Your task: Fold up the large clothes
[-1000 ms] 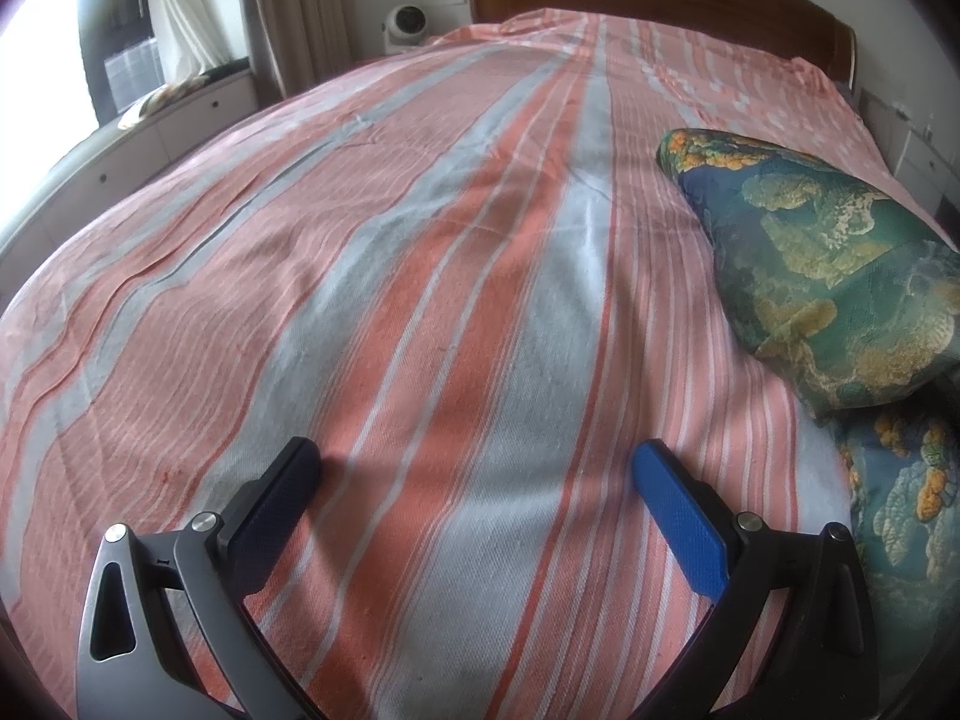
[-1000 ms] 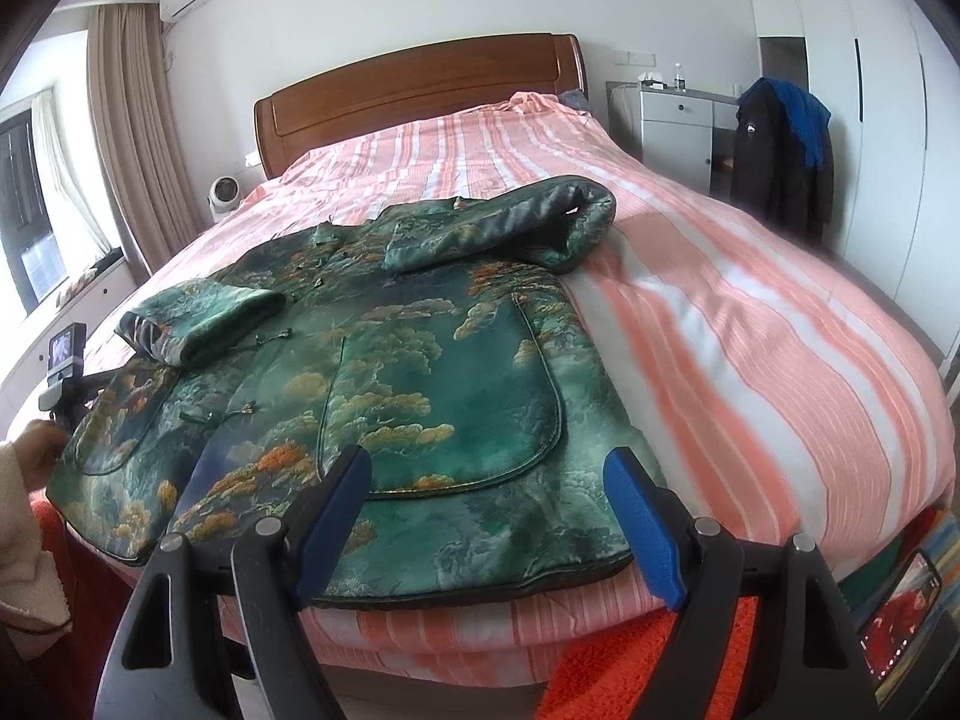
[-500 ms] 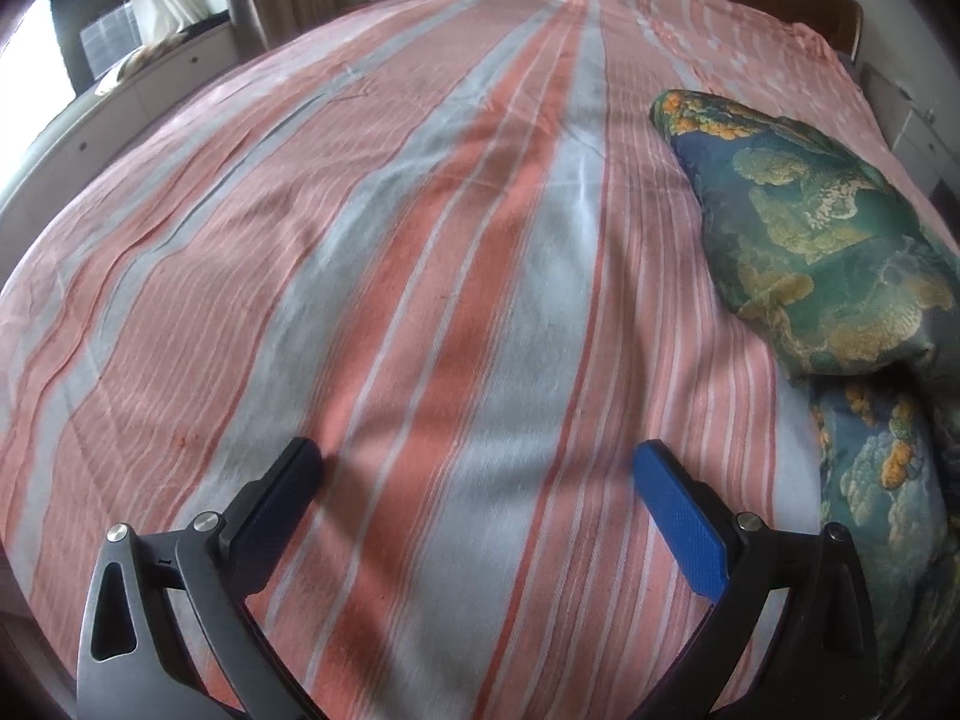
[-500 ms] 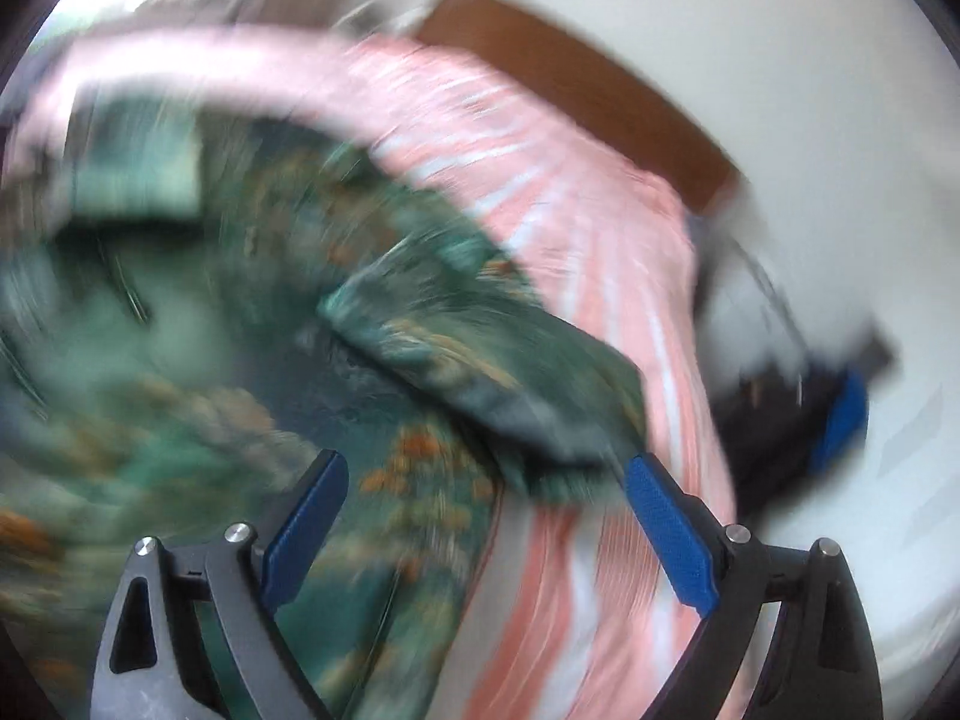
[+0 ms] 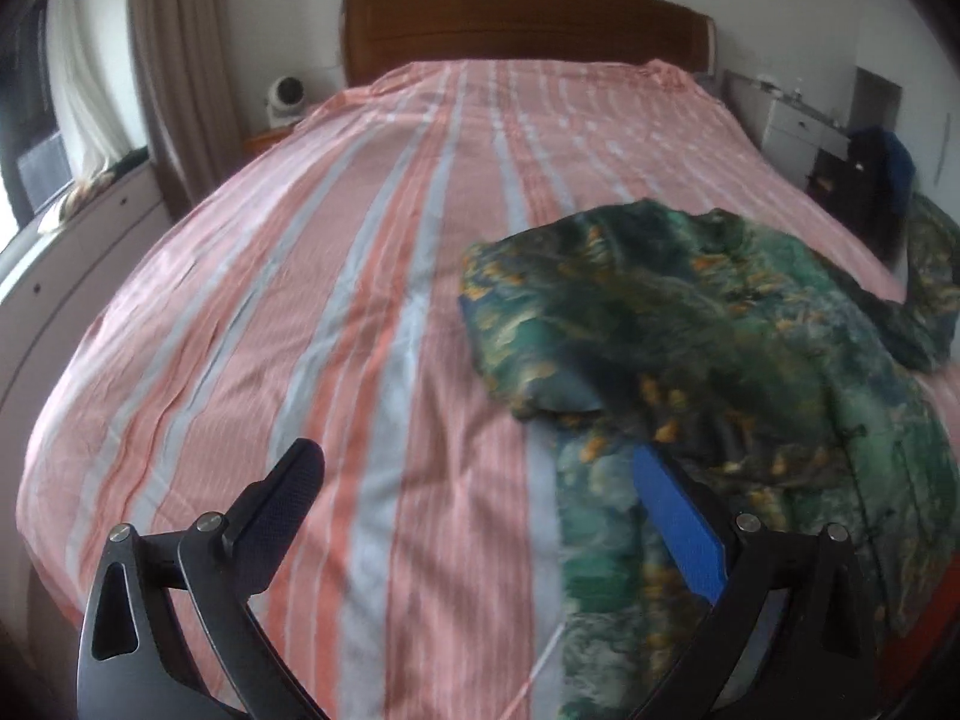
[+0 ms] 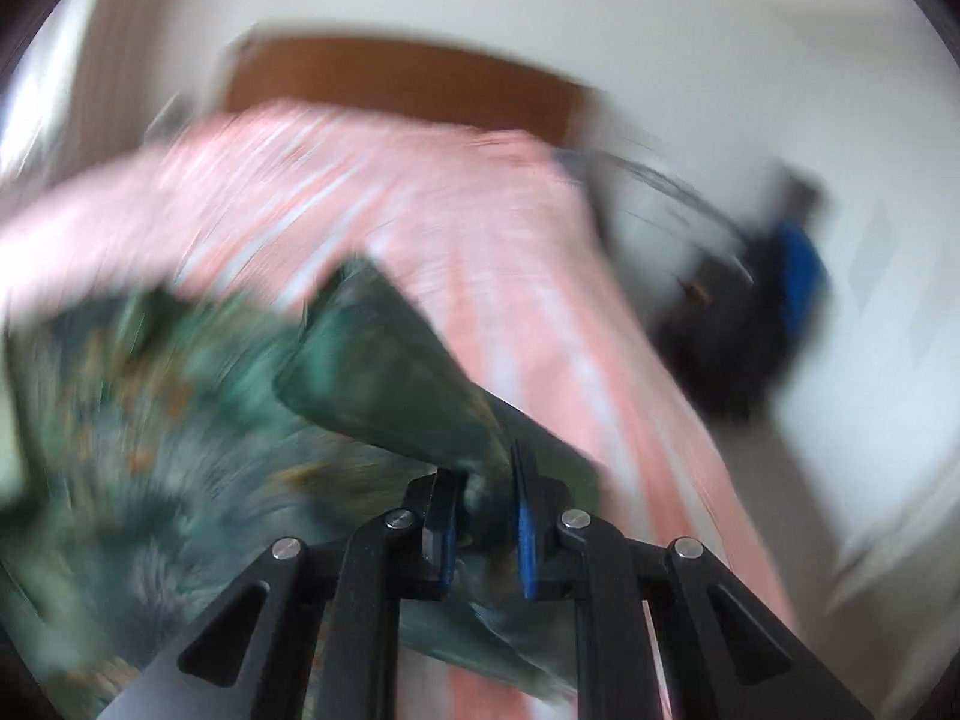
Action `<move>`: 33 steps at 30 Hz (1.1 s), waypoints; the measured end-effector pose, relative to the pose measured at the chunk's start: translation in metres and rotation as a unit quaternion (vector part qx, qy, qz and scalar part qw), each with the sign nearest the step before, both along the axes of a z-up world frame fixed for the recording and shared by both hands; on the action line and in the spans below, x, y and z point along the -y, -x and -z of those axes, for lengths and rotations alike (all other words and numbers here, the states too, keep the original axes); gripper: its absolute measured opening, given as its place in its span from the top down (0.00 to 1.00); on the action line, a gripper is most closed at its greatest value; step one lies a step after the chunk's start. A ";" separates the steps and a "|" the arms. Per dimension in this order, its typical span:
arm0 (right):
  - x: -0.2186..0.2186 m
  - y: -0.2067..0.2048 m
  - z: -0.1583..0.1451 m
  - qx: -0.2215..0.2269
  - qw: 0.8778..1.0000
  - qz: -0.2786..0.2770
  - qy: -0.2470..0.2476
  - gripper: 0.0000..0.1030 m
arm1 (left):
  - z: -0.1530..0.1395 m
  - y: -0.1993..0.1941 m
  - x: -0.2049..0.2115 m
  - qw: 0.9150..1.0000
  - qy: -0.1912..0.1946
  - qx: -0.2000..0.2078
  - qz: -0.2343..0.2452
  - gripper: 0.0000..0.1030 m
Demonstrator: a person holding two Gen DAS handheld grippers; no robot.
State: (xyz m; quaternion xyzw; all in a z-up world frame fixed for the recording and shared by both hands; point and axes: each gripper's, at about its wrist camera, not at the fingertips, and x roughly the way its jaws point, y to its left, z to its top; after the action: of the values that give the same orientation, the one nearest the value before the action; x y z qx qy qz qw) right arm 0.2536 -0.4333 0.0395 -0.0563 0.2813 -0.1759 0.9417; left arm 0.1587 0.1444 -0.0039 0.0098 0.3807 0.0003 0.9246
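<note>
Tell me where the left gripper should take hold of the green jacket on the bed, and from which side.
Judging by the left wrist view, grip the folded sleeve edge of the green jacket nearest the bare striped sheet, coming from that open side. That edge lies thin and unobstructed, and the left gripper is open.

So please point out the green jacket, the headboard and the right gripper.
green jacket (image 5: 708,324): left wrist view, on its rumpled body.
headboard (image 5: 522,24): left wrist view, on the wood panel.
right gripper (image 6: 485,516): right wrist view, between the fingertips.
</note>
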 end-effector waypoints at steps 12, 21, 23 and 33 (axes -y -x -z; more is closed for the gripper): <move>0.147 0.204 0.071 -0.026 0.960 0.236 -0.151 0.41 | 0.008 0.006 0.218 0.936 -0.134 -0.001 0.327 0.00; -0.038 0.238 0.077 0.024 0.984 0.010 -0.176 0.28 | 0.086 -0.057 0.241 0.939 -0.165 -0.125 0.275 0.81; -0.066 0.241 0.081 0.034 0.985 -0.017 -0.169 0.28 | 0.061 -0.058 0.211 0.959 -0.089 -0.114 0.243 0.83; -0.113 0.257 0.087 0.071 0.991 -0.052 -0.104 0.28 | -0.045 0.005 -0.111 0.987 0.091 0.014 -0.130 0.84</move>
State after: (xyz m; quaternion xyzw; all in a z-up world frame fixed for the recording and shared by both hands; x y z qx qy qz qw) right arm -0.0039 -0.3199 -0.0478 0.0402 0.2270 -0.0997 0.9680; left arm 0.1534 0.2550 0.0414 -0.1240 0.3638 0.0856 0.9192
